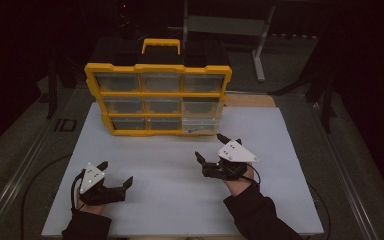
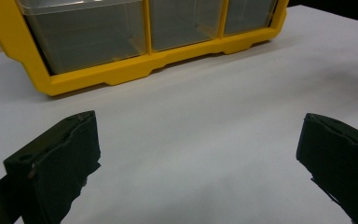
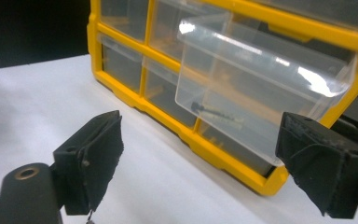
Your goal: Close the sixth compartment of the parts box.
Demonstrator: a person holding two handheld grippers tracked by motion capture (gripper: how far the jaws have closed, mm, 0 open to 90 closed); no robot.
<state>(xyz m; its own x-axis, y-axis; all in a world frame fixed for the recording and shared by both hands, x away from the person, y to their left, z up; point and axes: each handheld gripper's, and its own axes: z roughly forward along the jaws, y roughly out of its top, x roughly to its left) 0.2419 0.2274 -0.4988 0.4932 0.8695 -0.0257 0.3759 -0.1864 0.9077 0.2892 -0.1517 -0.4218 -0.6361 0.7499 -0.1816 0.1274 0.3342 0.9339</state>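
Note:
A yellow organizer (image 1: 157, 68) with clear drawers stands upright at the back of the white board (image 1: 170, 205). Its bottom right drawer (image 1: 200, 125) is pulled partway out. In the right gripper view this clear drawer (image 3: 261, 88) juts from the yellow frame (image 3: 205, 144), and a dark screw (image 3: 214, 112) lies inside it. My right gripper (image 1: 210, 146) hovers just in front of that drawer, jaws wide, nothing between them (image 3: 198, 140). At the front left my left gripper (image 1: 116, 172) rests low over the board, open and empty (image 2: 198, 140), facing the organizer's lower row (image 2: 121, 70).
A yellow carry handle (image 1: 161, 44) tops the organizer. Behind it stands a grey metal frame (image 1: 260, 45), and a wooden strip (image 1: 250, 100) lies at the board's back right. A black cable (image 1: 35, 185) curves beside the board's left edge. Dark surroundings.

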